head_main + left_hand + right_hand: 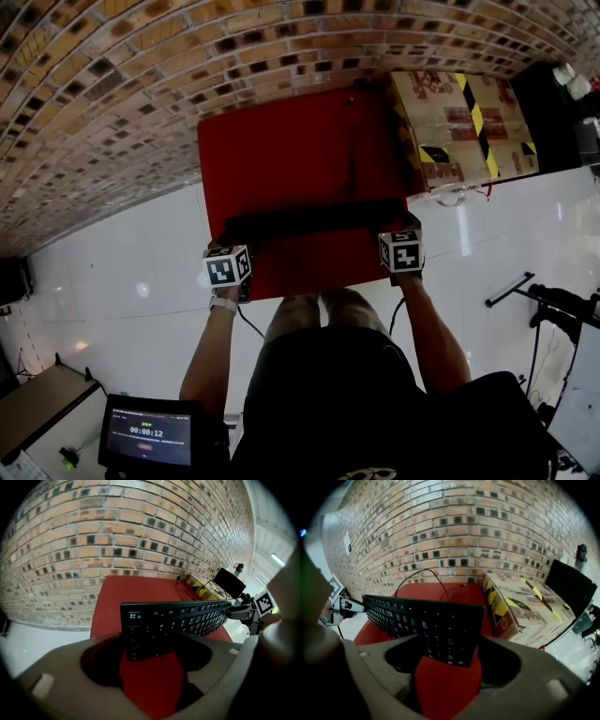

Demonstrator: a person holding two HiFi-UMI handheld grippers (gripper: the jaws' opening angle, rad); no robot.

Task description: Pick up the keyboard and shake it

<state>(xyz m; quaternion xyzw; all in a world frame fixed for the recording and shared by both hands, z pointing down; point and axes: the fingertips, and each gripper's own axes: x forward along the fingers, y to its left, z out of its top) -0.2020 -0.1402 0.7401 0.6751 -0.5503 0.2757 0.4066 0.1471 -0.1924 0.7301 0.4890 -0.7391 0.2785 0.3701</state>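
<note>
We see the black computer keyboard (314, 220) held by its two short ends, stretched level between the grippers above a red rectangular table top (291, 141). It appears to be lifted clear of the top, since red shows beneath its near edge in both gripper views. The left gripper (228, 240) has its grey jaws closed on the end with the escape key, and that corner sits wedged between them. The right gripper (405, 225) clamps the number-pad end in the same way. Each gripper carries a white cube with black square markers, and we see a forearm behind each, the left one wearing a pale wristband (223, 303). A thin black cable (433, 575) runs from the keyboard's far edge across the red top toward the brick wall (141, 75). Just beside the red top, on the right, lies a cardboard box with yellow-and-black tape (464, 117). Around it all spreads a glossy white floor (122, 281). Near the person's left side, a small dark screen (148, 433) shows a timer.
</note>
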